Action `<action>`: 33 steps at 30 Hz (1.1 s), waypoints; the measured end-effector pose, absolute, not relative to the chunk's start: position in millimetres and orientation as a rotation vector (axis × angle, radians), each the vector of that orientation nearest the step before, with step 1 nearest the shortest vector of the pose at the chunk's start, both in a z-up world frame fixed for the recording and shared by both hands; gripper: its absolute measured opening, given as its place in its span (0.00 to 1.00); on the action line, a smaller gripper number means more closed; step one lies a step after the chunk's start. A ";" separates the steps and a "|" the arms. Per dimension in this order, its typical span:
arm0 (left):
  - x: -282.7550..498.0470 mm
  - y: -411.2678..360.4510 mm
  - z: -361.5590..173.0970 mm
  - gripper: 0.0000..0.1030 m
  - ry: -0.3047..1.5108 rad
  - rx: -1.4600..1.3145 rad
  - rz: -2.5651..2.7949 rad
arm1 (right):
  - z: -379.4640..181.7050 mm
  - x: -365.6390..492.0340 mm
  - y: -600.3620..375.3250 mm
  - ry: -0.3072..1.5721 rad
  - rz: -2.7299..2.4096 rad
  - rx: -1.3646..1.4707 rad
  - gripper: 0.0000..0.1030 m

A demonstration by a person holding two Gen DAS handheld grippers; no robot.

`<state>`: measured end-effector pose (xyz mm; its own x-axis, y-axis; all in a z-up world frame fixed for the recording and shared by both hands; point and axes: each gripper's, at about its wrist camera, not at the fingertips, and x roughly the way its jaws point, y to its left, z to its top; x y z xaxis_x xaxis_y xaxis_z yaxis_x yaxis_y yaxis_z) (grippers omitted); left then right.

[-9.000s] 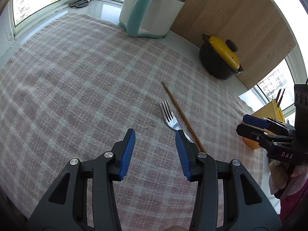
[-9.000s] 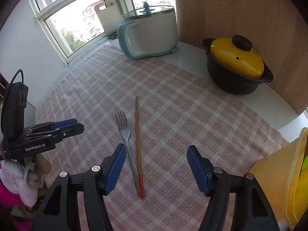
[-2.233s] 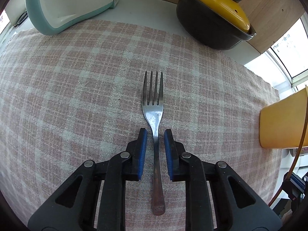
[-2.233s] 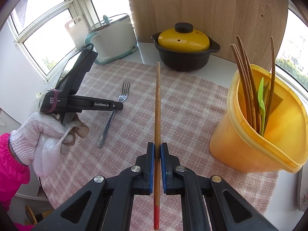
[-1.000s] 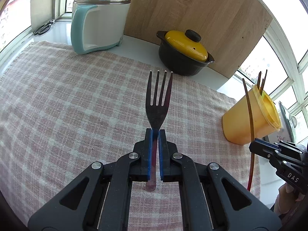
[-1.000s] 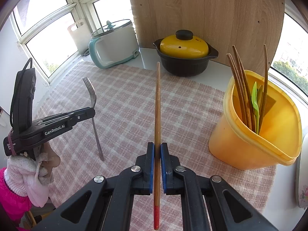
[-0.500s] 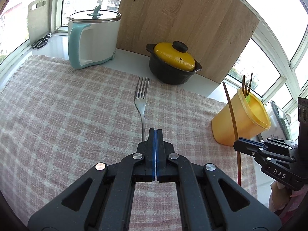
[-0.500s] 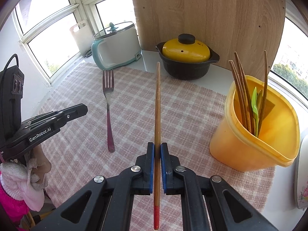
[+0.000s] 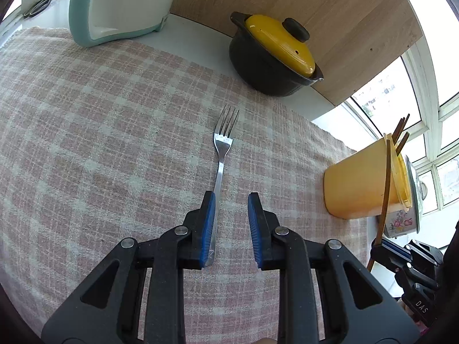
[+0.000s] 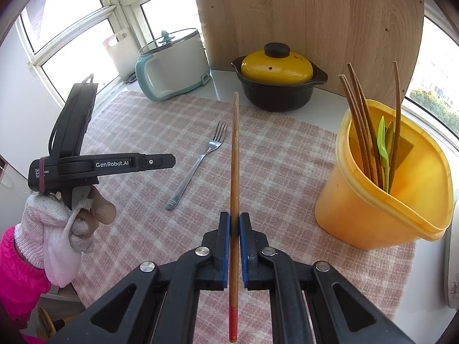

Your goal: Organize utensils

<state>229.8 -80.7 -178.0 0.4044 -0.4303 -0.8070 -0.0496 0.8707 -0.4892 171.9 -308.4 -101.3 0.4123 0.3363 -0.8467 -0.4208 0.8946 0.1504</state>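
Observation:
A steel fork lies flat on the checked cloth, tines toward the black pot. My left gripper hangs just above its handle end. Its jaws are opening; the handle runs along the inside of the left pad with no grip on it. In the right wrist view the fork rests apart from the left gripper, which a gloved hand holds. My right gripper is shut on a wooden chopstick with a red end, held above the cloth. The yellow holder stands at the right with several utensils in it.
A black pot with a yellow lid and a white and teal cooker stand at the back before a wooden board. A floral dish sits beyond the holder. Windows ring the counter.
A second ago the left gripper held the fork upright. The fork has since dropped out and lies on the cloth; the left gripper has come down over its handle and parted its jaws. The right gripper stays still.

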 end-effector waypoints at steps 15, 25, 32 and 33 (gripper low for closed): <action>299.1 -129.2 -209.3 0.22 1.354 -0.131 -0.197 | -105.3 174.0 -314.3 1.059 0.464 -0.082 0.04; 318.7 -143.3 -214.8 0.20 1.355 -0.055 -0.218 | -106.2 175.6 -315.9 1.055 0.446 -0.069 0.04; 311.9 -127.1 -217.8 0.05 1.344 -0.124 -0.240 | -102.2 178.1 -318.6 1.044 0.430 -0.059 0.04; 308.4 -124.2 -217.9 0.05 1.340 -0.127 -0.245 | -101.4 178.3 -318.6 1.042 0.428 -0.059 0.04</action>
